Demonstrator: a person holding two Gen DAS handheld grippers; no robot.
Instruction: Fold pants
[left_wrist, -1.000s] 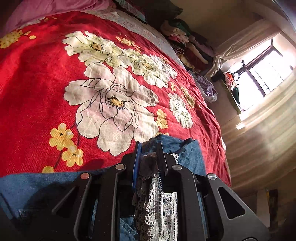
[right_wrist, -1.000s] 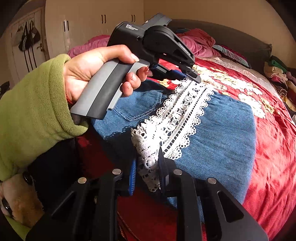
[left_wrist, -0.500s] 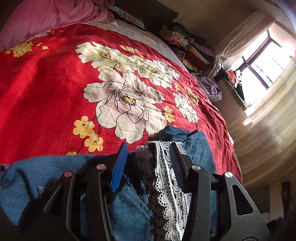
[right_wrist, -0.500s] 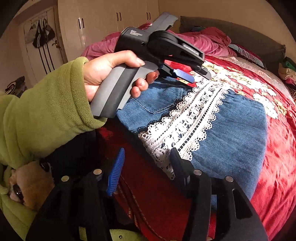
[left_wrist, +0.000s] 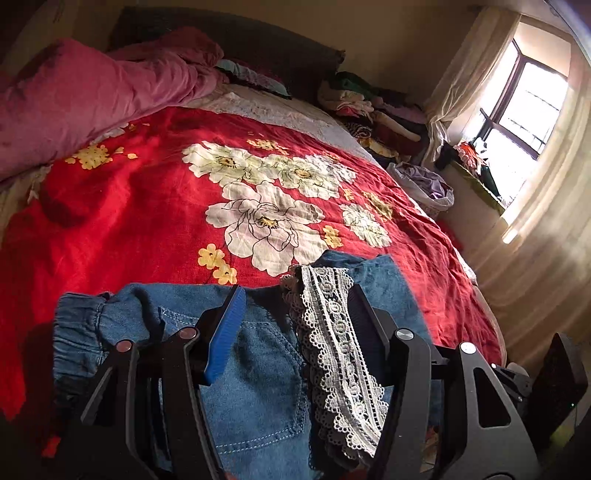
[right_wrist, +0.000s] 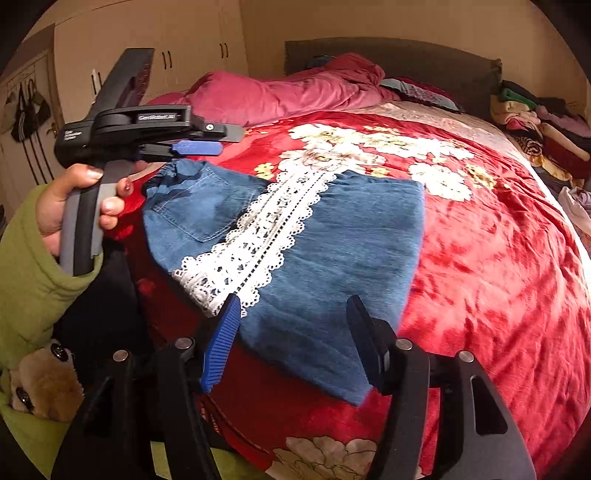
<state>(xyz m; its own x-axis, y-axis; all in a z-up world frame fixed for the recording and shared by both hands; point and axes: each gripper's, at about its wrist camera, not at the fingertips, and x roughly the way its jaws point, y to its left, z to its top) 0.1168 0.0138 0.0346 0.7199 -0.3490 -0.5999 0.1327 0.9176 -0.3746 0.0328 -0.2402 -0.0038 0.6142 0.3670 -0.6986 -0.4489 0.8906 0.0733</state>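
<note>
pants (right_wrist: 295, 236), of blue denim crossed by a band of white lace (right_wrist: 258, 229), are shown folded flat on the red floral bedspread (right_wrist: 498, 258), near its front edge. the left gripper (left_wrist: 293, 306), carried by a hand (right_wrist: 74, 206) in a green sleeve (right_wrist: 29, 277), is seen raised above the waistband end, its jaws just opened and parted with nothing pinched. the right gripper (right_wrist: 291, 314) is likewise seen just opened and spread over the near denim edge, no cloth being pressed.
</note>
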